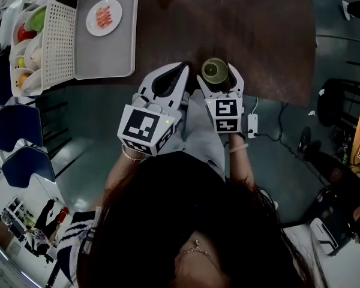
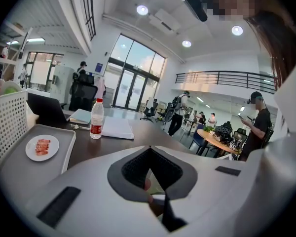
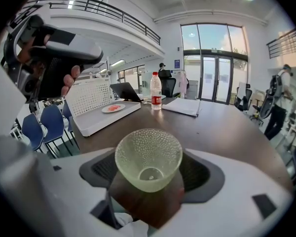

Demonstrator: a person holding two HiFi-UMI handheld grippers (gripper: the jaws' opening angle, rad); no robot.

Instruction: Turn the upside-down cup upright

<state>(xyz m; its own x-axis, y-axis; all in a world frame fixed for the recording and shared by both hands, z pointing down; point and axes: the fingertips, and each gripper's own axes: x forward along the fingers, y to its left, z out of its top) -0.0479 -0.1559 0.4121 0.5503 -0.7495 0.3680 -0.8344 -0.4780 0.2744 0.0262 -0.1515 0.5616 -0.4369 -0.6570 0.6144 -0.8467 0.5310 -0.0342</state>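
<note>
The green cup [image 3: 148,157] stands the right way up near the edge of the brown table [image 1: 258,35], in the middle of the head view. The right gripper [image 1: 218,77] has its jaws wide apart, one on each side of the cup. Just to the left, the left gripper [image 1: 179,69] is closed tight and holds nothing.

Left gripper [image 2: 150,152]: white jaws pressed together, dark pads meeting at the tips, nothing between them. Beyond is a dark brown table [image 2: 138,137]. Grey tray [image 2: 19,169] at left holds 1 white plate [image 2: 42,147] with pinkish-red slices. White perforated basket [image 2: 7,127] sits just beside the tray at the frame edge. 1 water bottle [image 2: 96,118] with a red label stands upright near white papers [image 2: 117,128] and a dark laptop [image 2: 47,110]. Several people stand far behind.
</note>
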